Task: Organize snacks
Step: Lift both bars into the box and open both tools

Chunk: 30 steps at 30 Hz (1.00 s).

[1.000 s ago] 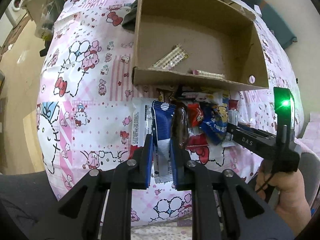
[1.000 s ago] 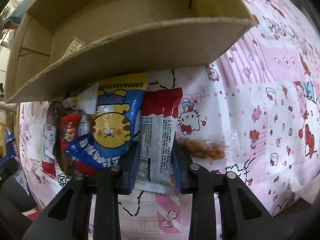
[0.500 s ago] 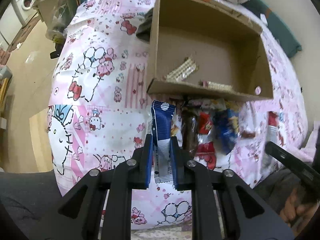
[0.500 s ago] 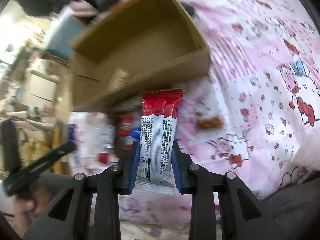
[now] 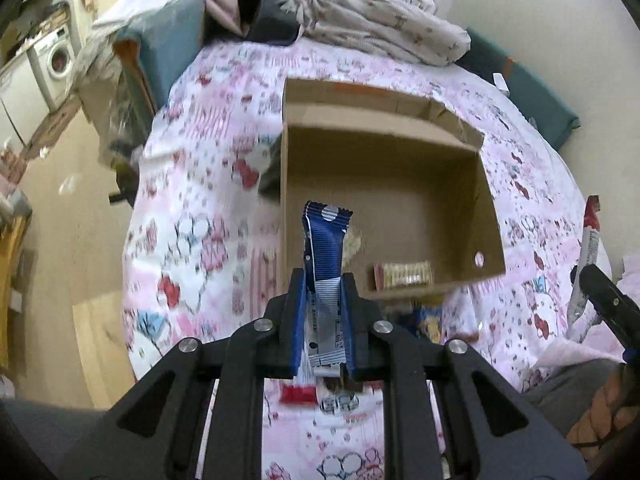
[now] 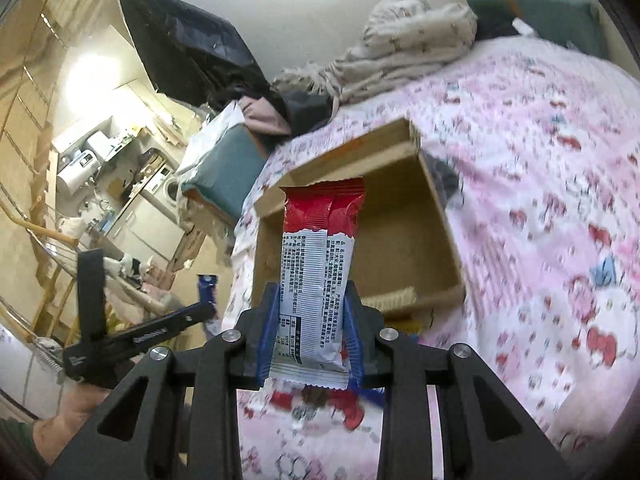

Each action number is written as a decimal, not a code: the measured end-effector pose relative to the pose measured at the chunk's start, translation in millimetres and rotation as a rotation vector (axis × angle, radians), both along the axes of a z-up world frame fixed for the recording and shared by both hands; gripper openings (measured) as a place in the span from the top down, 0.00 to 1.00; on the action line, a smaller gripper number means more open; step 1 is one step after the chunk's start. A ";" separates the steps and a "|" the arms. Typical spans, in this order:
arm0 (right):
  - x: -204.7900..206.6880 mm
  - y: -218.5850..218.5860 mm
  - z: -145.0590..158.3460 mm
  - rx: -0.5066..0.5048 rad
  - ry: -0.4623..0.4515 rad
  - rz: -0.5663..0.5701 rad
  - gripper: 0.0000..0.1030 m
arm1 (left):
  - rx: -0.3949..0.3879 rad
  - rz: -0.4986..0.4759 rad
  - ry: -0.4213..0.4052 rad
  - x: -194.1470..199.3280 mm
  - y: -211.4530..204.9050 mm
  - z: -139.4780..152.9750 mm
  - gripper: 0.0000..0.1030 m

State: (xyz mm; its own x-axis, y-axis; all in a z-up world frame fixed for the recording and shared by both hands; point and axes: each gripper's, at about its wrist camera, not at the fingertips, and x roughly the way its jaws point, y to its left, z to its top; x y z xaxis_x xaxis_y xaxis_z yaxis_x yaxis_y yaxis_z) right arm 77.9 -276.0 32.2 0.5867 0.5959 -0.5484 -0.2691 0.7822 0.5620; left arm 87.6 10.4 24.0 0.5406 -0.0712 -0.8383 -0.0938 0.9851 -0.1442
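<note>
Left wrist view, step in hand: left gripper (image 5: 323,320) carries a blue snack packet (image 5: 325,256) above the near wall of the cardboard box (image 5: 490,216), which sits on the bed's pink cartoon-print sheet (image 5: 208,240).
Left wrist view, doing it well: I judge the packet should go further forward past the near wall before release, and low enough to land flat beside the wafer pack (image 5: 403,274) already on the box floor.
Left wrist view, fingers: nearly closed, pinching the blue packet by its lower half; its top stands upright and free.
Left wrist view, remaining snacks: a few wrappers lie blurred on the sheet below and behind the fingers, outside the box.
Right wrist view, step in hand: right gripper (image 6: 311,334) holds a red-and-white snack packet (image 6: 316,276) upright in front of the same box (image 6: 444,216).
Right wrist view, doing it well: my judgement is to bring it over the open top clear of the left gripper (image 6: 208,312), which is visible at the left with its blue packet, so the two do not collide.
Right wrist view, fingers: closed to the packet's width, gripping its lower part on both sides.
</note>
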 end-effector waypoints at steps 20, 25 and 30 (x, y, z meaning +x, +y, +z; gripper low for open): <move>110.2 38.1 -60.4 -0.147 0.120 -0.005 0.69 | -0.033 -0.046 -0.024 96.7 -5.2 -40.1 0.87; 113.5 51.4 -84.1 -0.242 0.160 0.023 0.69 | -0.045 -0.052 0.020 103.2 -9.4 -65.5 0.87; 116.6 58.5 -99.0 -0.301 0.195 0.047 0.69 | -0.029 -0.070 0.046 107.4 -16.2 -75.9 0.87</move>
